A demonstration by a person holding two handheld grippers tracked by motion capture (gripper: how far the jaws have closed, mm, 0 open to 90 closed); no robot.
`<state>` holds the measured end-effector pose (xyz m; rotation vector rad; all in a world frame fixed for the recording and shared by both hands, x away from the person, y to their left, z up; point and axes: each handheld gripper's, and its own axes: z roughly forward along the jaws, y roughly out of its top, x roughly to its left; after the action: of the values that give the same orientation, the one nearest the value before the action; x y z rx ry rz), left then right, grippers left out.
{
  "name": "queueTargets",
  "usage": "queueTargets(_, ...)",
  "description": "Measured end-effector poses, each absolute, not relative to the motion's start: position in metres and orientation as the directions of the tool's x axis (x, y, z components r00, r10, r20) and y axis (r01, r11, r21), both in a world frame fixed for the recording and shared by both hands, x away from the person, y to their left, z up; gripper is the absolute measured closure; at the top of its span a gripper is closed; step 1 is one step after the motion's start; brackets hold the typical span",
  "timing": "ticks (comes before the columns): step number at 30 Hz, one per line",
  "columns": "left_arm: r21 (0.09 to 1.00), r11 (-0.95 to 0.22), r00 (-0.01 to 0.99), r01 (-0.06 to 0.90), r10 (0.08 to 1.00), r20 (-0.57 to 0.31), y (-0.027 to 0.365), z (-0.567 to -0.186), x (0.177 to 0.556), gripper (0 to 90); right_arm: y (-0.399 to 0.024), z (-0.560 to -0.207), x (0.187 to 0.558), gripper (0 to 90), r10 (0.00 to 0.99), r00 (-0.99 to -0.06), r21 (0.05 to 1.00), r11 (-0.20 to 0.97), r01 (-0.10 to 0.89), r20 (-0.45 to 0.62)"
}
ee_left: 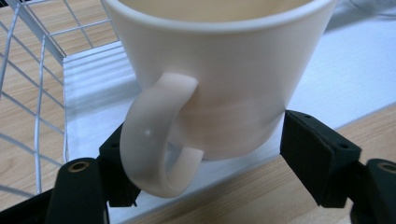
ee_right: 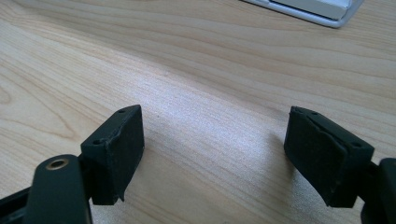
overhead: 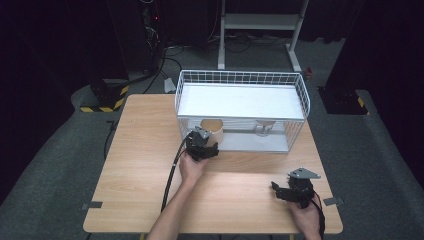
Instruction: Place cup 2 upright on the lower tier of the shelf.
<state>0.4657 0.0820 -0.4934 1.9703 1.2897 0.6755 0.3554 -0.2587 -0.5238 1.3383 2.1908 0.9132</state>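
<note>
The jaws of the left gripper are matte black blocks with flat pads; they stand on either side of the base of a cream ceramic mug. The right pad touches the mug's lower wall at centre right of the left gripper view. The left pad is hidden behind the loop handle, so whether it presses on the mug cannot be told. The mug is glossy, tapers toward its base, and its thick rounded handle faces the camera. In the high view the mug sits in the centre of the frame, on the lower shelf of a white wire rack with flat white shelves, at the shelf's open front edge.

The jaws of the right gripper are spread wide with nothing between them, over bare light wood-grain desk. In the high view the right gripper lies at lower right, near the desk's front edge, well apart from the rack. Open desk surface extends across the left half of the frame.
</note>
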Motion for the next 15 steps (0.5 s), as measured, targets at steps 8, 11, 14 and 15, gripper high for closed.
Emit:
queueTargets(8, 0.757, -0.303, 0.371, 0.579, 0.924, 0.087, 0.079, -0.497, 0.47, 31.8, -0.259, -0.524, 0.355, 20.4, 0.892, -0.452, 0.715, 0.323, 0.62, -0.01)
queueTargets(11, 0.752, -0.303, 0.374, 0.586, 0.924, 0.081, 0.079, -0.496, 0.473, 33.0, -0.259, -0.524, 0.355, 20.4, 0.892, -0.453, 0.715, 0.323, 0.62, -0.011)
queueTargets(14, 0.751, -0.3, 0.368, 0.588, 0.926, 0.082, 0.078, -0.495, 0.476, 35.9, -0.259, -0.524, 0.355, 20.4, 0.892, -0.452, 0.715, 0.323, 0.62, -0.011)
queueTargets(15, 0.754, -0.293, 0.363, 0.588, 0.929, 0.078, 0.077, -0.495, 0.477, 36.5, -0.259, -0.524, 0.355, 20.4, 0.892, -0.452, 0.715, 0.323, 0.62, -0.01)
